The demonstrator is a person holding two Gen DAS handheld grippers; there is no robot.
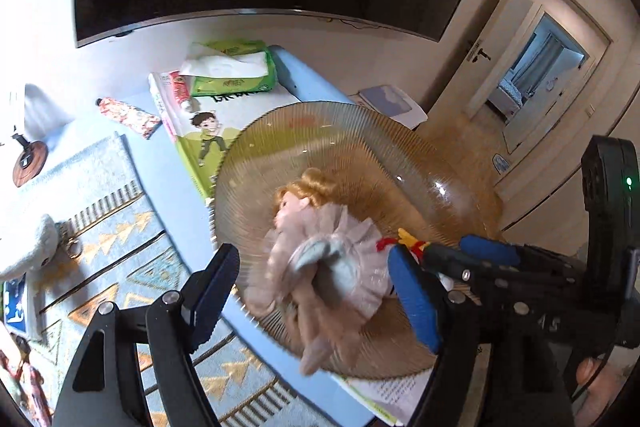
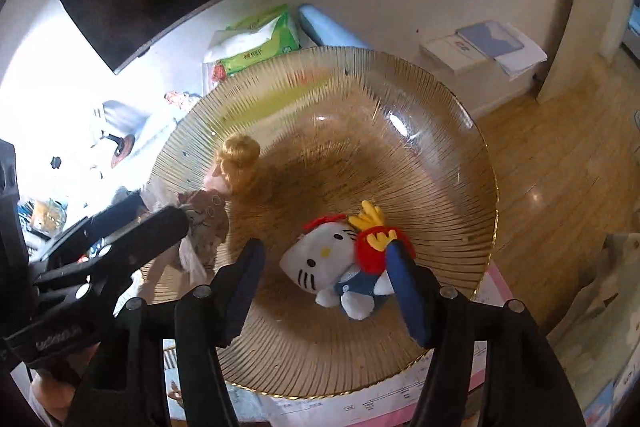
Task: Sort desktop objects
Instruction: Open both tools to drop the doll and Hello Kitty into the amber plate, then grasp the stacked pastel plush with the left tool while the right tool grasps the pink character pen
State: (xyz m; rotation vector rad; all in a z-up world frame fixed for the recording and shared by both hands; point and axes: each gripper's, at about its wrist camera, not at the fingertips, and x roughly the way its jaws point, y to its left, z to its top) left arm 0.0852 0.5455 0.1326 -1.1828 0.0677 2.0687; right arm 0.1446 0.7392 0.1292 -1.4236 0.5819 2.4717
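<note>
Both grippers hang over the ribbed amber glass plate, the collecting dish for the toys. The left gripper has its jaws spread wide, with the blonde-haired doll in a pale pink dress lying loose between them on the plate, apparently just set down. The right gripper is likewise spread, straddling the white plush cat with a red bow; whether its right pad touches the plush is unclear. A green tissue pack lies beyond the jaws.
</note>
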